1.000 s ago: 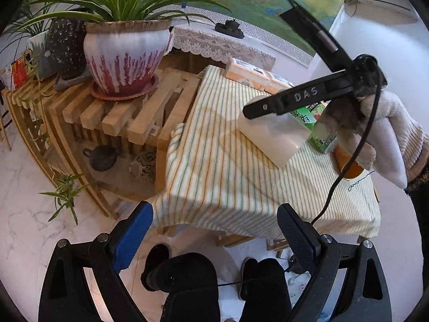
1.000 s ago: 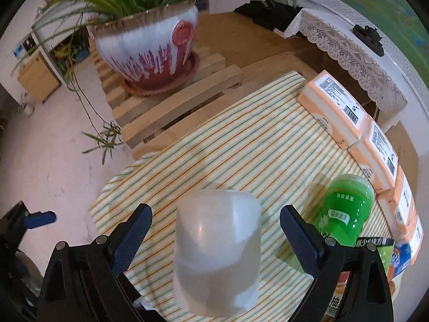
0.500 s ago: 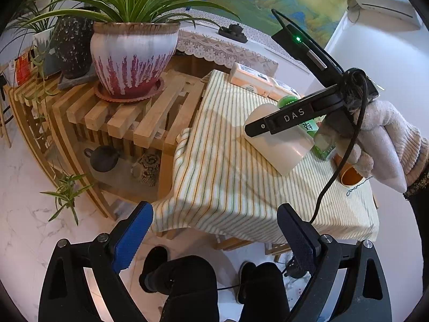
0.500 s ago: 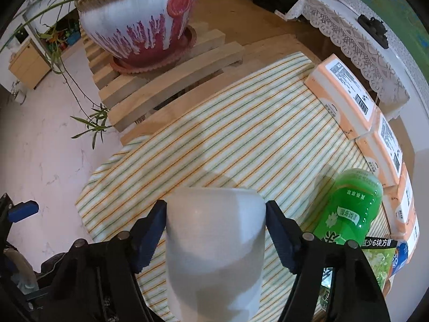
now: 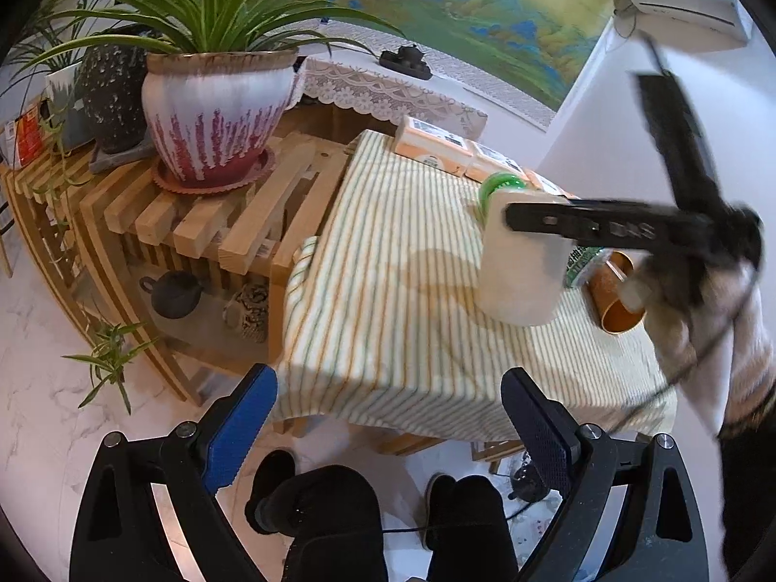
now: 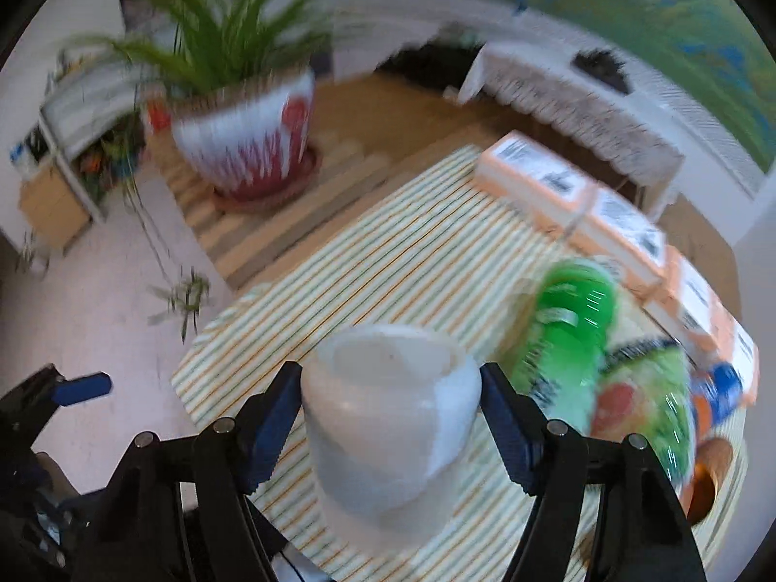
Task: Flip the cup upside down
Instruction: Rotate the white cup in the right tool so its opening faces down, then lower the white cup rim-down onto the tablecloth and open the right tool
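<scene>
Two views agree: from your left gripper (image 5: 388,417), jaws apart and idle, the cup (image 5: 521,262) has swung nearly vertical above the table (image 5: 388,291); your right gripper (image 6: 390,417) stays clamped on it, base now uppermost, flip almost finished

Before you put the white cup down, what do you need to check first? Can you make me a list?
1. Right claw squeezing the white cup: ok, both pads touch its sides.
2. Cup turned upside down: ok, closed base faces up.
3. Cup resting on the striped tablecloth: cannot tell, the picture is blurred.
4. Green bottle out of the way: not ok, it stands close beside the cup.
5. Left claw clear: ok, open and empty, off the table.
</scene>
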### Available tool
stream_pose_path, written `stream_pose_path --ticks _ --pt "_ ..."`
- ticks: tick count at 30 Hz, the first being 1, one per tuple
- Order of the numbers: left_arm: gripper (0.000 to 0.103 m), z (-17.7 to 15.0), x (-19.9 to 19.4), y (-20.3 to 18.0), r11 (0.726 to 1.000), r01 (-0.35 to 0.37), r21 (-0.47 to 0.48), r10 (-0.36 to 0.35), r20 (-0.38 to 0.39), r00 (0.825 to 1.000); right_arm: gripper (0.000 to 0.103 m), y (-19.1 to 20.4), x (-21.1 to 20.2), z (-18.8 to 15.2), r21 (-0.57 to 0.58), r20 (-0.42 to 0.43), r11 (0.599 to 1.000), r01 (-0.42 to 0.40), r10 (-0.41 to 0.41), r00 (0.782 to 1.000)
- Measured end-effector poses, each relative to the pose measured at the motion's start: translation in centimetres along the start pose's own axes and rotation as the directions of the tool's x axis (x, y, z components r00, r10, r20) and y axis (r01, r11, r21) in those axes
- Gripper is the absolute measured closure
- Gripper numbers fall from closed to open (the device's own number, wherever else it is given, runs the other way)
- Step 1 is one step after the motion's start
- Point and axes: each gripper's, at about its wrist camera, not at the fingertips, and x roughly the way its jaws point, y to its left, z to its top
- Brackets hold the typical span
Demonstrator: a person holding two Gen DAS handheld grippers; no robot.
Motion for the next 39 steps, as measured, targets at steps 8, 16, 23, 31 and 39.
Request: stream_pose_path --ticks 8,16,23,31,39 --pt "0.007 -0.1 0.7 -1.8 0.999 0.025 0.030 -0.024 -0.017 1.000 0.033 -3.5 -4.4 -6.1 0.222 0.251 0.974 0.048 -0.105 0.962" --pt "0.008 -0.5 1.0 -3.7 0.998 0.034 0.056 -0.033 -0.028 0.999 0.033 -4.9 -5.3 -8.8 0.271 0.257 0.960 0.076 -0.148 0.955" --pt "0.008 -0.8 1.4 -4.5 0.997 0.046 0.060 -0.043 -0.037 0.998 0.033 -4.2 -6.1 -9.9 0.215 0.210 0.969 0.124 -0.169 0.963" --pt "0.008 -0.9 1.6 -4.9 0.997 0.047 0.064 -0.045 -0.038 0.998 0.034 -4.1 -5.6 -10.0 0.190 0.170 0.971 0.146 -0.179 0.969" --pt "0.007 -0.9 1.4 -5.0 0.997 0.039 0.068 -0.038 -0.026 0.999 0.033 -4.0 -4.5 -9.4 0.182 0.161 0.974 0.137 -0.167 0.973"
